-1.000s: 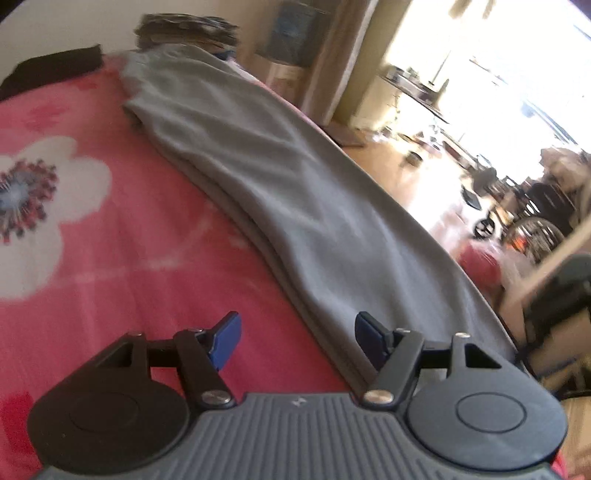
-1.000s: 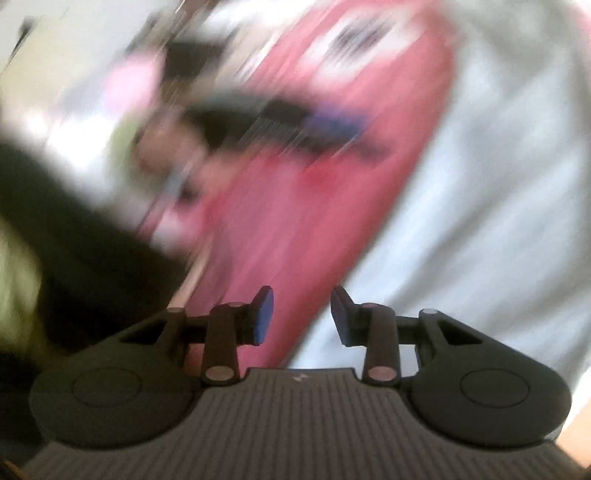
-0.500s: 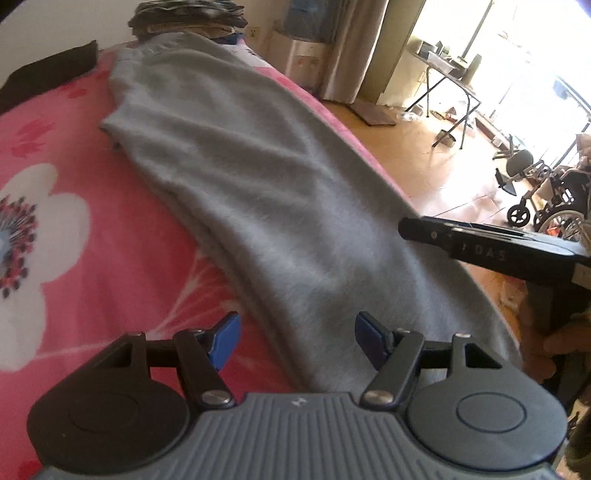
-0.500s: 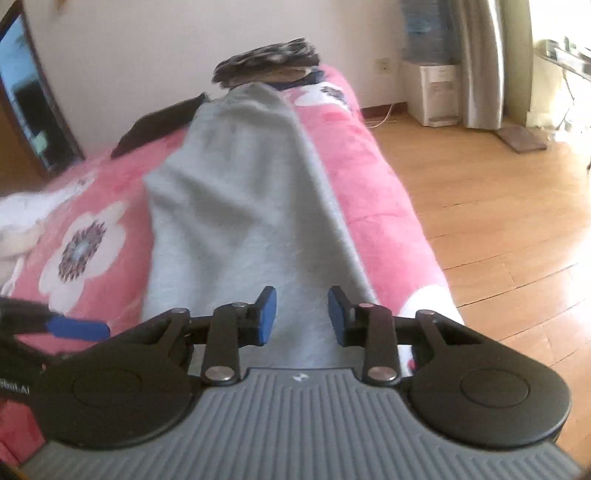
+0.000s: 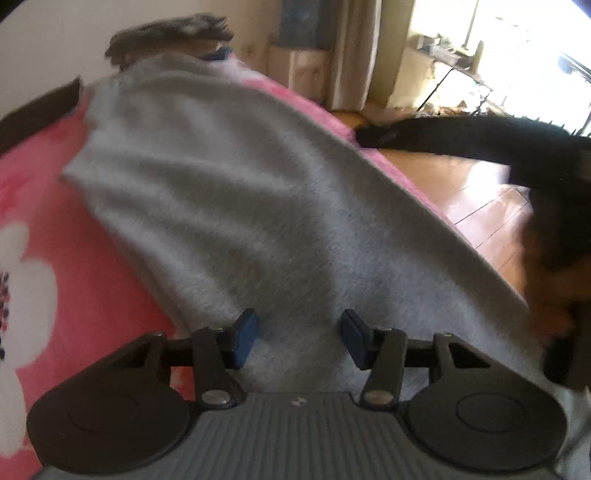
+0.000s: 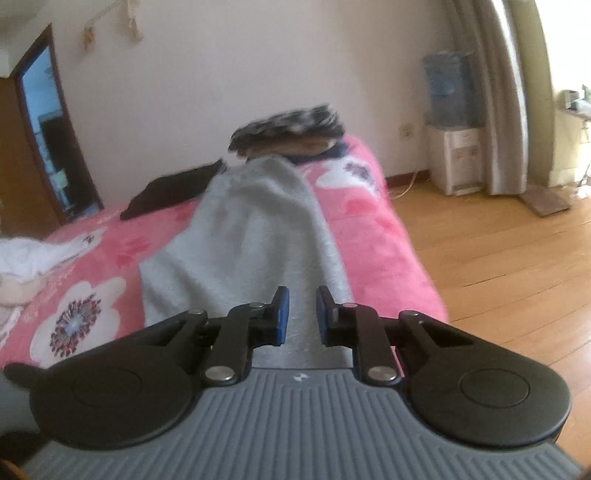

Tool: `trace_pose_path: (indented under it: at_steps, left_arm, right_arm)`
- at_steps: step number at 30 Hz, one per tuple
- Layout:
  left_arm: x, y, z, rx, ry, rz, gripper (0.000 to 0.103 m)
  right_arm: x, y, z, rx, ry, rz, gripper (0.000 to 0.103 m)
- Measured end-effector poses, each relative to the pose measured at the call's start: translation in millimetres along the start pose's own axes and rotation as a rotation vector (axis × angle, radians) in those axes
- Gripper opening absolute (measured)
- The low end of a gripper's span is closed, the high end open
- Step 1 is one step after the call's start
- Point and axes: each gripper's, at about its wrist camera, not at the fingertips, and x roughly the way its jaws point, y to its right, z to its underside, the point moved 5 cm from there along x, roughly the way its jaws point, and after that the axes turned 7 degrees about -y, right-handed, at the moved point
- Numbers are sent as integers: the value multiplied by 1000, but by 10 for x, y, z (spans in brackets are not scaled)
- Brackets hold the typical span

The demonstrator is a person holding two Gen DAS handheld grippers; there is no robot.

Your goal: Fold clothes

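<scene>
Grey garment (image 5: 258, 206) lies long and flat on pink flowered blanket (image 5: 40, 206), running from the near end at 6 o'clock up to 11 o'clock in left wrist view; its far end nearly meets a dark pile (image 5: 170, 33) by the wall

Left gripper (image 5: 299, 339) low over the near end of the garment, jaws about half apart and closing; grey cloth shows in the gap between the blue pads (image 5: 245, 338), but whether they touch it cannot be told. Frame is blurred

Right gripper (image 6: 300, 317) also at the near end, seen in right wrist view with the garment (image 6: 251, 229) stretching off toward 12 o'clock. Jaws narrow and closing, a slim gap left between the pads (image 6: 282, 315); cloth lies behind that gap, no pinch visible

In left wrist view the right gripper's black body (image 5: 480, 140) crosses from 3 toward 1 o'clock, with the person's hand (image 5: 546, 295) at 3 o'clock by the garment's edge

Other items: black cloth (image 6: 173, 192) at 10 o'clock on the blanket, white cloth (image 6: 33, 254) at 9 o'clock, wood floor (image 6: 498, 251) at 3 o'clock, water dispenser (image 6: 452, 122) at 2 o'clock
</scene>
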Motion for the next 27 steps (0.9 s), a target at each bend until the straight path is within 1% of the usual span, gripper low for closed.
trace_pose_path:
  at_steps: [1, 2, 4, 5, 6, 7, 10, 11, 12, 13, 14, 15, 16, 17, 18, 19, 21, 23, 24, 25, 26, 27]
  left_arm:
    - [-11, 4, -5, 3, -10, -3, 52]
    - [-21, 7, -12, 2, -22, -6, 52]
    - [-38, 8, -25, -6, -44, -9, 52]
    - [-43, 7, -30, -14, -54, -9, 53]
    - [-42, 3, -29, -20, -61, -9, 53]
    - [-40, -1, -27, -26, -66, -9, 53]
    - [-42, -6, -26, -33, -87, -14, 54]
    - [-43, -9, -17, -34, -94, -15, 54]
    - [-43, -11, -24, -38, -102, -14, 54]
    - [-43, -12, -36, -43, -109, -13, 54]
    - [-47, -18, -52, -50, -117, -10, 55]
    - [-52, -24, -70, -57, -125, -7, 55]
    - [-77, -42, -81, -77, -127, -2, 55]
    - [-106, -67, -90, -102, -126, 0, 55]
    - [-132, -89, -115, -125, -127, -5, 55]
    - [-178, -117, -140, -147, -133, -17, 55]
    - [-316, -160, -225, -164, -140, -59, 55]
    - [-500, -180, -368, -156, -129, -134, 56]
    - [-579, -188, -449, -157, -123, -170, 58]
    - [-661, -203, -545, -174, -113, -199, 59]
    - [-743, -220, -645, -196, -102, -227, 61]
    - [-805, -237, -737, -220, -86, -237, 62]
  right_arm:
    - [166, 53, 43, 11, -68, 15, 15]
    - [321, 106, 83, 25, -132, 28, 10]
    - [429, 225, 78, 101, -173, 24, 7]
    - [386, 222, -12, 115, -165, 20, 7]
    - [328, 186, -117, 110, -134, 15, 7]
    - [300, 135, -199, 90, -104, -6, 7]
    - [393, -20, -408, 18, -72, -66, 7]
    - [522, -29, -423, 15, -95, -88, 7]
    - [697, -4, -395, -2, -131, -66, 6]
    - [894, 50, -330, -41, -186, 3, 5]
    - [1039, 115, -287, -45, -217, 9, 4]
    - [1027, 154, -329, -12, -197, -14, 4]
    - [976, 152, -403, 4, -201, -16, 5]
    - [923, 148, -474, 17, -201, -20, 8]
    - [849, 119, -530, 2, -179, -36, 8]
    - [783, 91, -568, -20, -163, -61, 8]
    - [739, 107, -592, -32, -173, -75, 8]
    - [763, 160, -546, -28, -207, -68, 8]
    - [784, 190, -508, -24, -227, -59, 8]
    - [763, 197, -479, -18, -239, -59, 8]
    - [725, 197, -480, -7, -231, -79, 8]
    - [650, 184, -491, -1, -214, -101, 8]
